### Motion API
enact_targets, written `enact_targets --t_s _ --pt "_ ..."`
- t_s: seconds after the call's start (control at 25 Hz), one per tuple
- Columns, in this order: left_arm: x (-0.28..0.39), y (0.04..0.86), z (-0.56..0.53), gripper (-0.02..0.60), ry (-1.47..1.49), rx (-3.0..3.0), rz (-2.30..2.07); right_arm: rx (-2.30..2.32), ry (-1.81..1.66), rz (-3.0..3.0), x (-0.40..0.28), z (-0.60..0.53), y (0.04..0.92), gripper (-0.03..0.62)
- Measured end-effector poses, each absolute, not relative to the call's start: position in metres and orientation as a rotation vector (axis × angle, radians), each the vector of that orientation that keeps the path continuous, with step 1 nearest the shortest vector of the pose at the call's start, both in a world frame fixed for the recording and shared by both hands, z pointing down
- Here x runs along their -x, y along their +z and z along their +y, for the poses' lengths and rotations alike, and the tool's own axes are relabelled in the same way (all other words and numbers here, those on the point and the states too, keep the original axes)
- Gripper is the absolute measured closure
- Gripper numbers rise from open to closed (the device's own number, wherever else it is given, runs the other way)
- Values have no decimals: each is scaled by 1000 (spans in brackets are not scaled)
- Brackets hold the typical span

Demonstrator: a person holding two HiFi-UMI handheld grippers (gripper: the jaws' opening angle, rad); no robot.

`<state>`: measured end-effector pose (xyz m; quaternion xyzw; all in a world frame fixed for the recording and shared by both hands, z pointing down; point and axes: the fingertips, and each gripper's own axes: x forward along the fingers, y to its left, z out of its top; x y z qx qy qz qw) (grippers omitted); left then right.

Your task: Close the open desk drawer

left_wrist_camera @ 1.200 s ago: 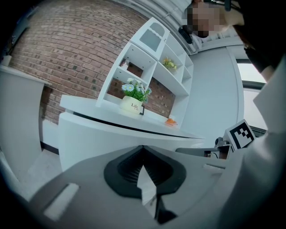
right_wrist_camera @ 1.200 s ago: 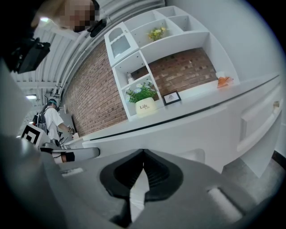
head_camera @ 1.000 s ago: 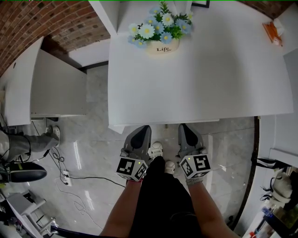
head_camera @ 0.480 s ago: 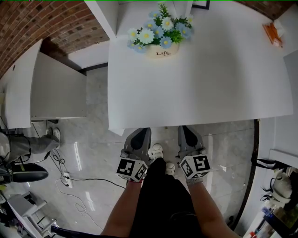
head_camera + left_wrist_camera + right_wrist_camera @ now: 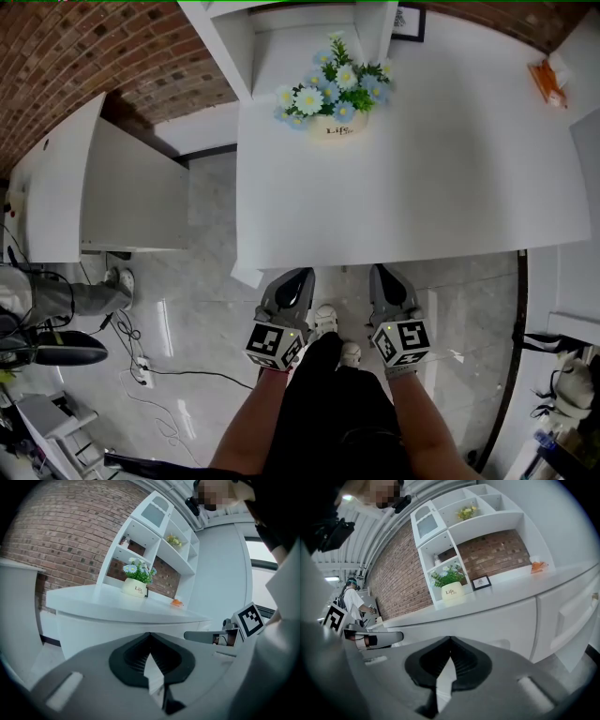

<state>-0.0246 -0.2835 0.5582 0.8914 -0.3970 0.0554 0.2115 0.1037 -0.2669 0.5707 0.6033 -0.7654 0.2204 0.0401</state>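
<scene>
Desk (image 5: 422,169), white, one. Its long front edge runs just ahead of both tools, and a wide strip of bare tiled floor (image 5: 197,309) lies open between that edge and the person.

Drawer (image 5: 497,620), one, directly under the desk top. In the right gripper view its face lies level with the panel beside it. Whether a sliver of gap is left cannot be told.

Side unit (image 5: 56,178), white, one, left of the desk and well apart from it, with an aisle of floor between them.

Left gripper (image 5: 298,278), one. It is held low, just short of the desk's front edge and pointing at it, marker cube uppermost. Jaws are together with nothing between them. The bare forearm comes straight up from the bottom of the head view.

Right gripper (image 5: 384,274), one. It is held beside the left at the same height, pointing the same way, the two apart from each other. Jaws are together and empty.

Flower pot (image 5: 339,127), one, upright at the back of the desk top.

Picture frame (image 5: 406,21), one, against the shelf unit (image 5: 300,37) behind the pot.

Orange item (image 5: 548,67), one, at the far right corner of the desk; too small to tell what it is.

Shoes (image 5: 323,319), white, two, on the floor between the tools.

Cable (image 5: 187,375), trailing across the floor at left.
</scene>
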Motion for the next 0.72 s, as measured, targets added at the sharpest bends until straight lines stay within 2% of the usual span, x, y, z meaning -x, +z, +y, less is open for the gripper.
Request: enact_targets --t_s 0.72 --pt "30 463 -236 578 37 -2545 -1200 -1685 402 -2513 -129 -216 463 595"
